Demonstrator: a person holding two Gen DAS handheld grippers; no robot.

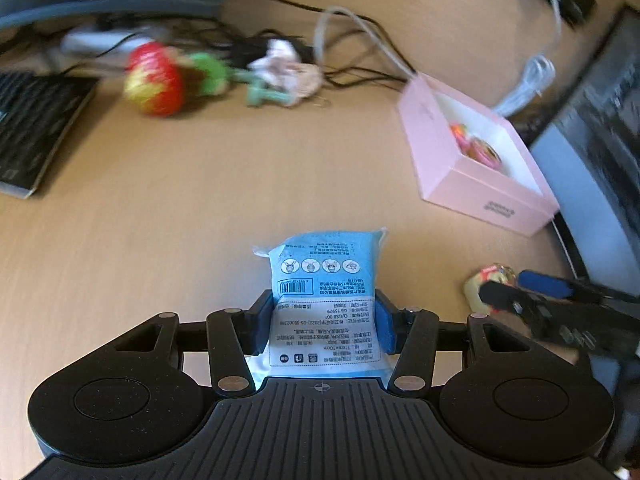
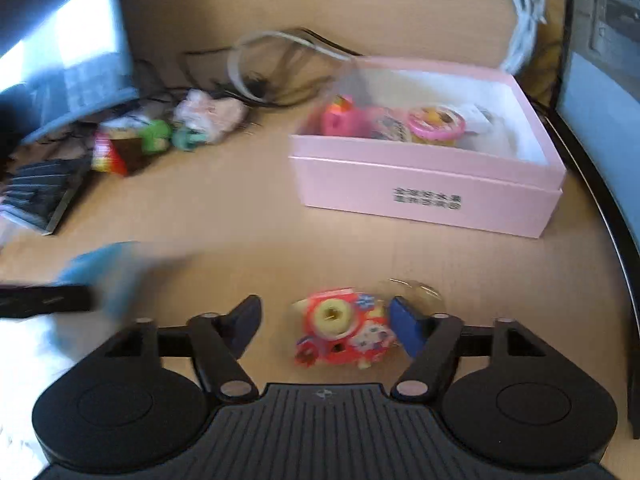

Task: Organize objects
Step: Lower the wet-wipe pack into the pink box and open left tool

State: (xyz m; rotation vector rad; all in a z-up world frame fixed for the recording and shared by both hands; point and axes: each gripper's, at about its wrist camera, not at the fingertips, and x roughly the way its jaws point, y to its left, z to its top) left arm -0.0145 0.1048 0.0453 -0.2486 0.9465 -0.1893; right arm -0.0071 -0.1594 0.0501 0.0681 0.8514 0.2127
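My left hand-held gripper (image 1: 325, 322) is clamped on a blue packet (image 1: 326, 276), both blue pads pressed against its sides, the printed back facing up and the far end sticking out past the fingertips above the table (image 1: 200, 208). My right hand-held gripper (image 2: 325, 326) stands apart, its fingers on either side of a small red toy (image 2: 344, 330) that lies on the table; the right pad sits just beside the toy, and I cannot tell whether it touches, while the left pad is clear of it. Ahead of that gripper sits a pink box (image 2: 424, 196), open on top, with a pink toy (image 2: 340, 118) and a round pink-rimmed tub (image 2: 437, 122) inside. Further back on the left I see a strawberry toy (image 1: 154, 80), a green piece (image 1: 208, 72) and a crumpled pale bundle (image 1: 286, 68) near a tangle of cables (image 1: 360, 76). A keyboard (image 1: 30, 132) lies at the left edge, and a white coiled cord (image 2: 524, 12) behind the box. The left view also catches my right gripper at its right edge, beside the toy.
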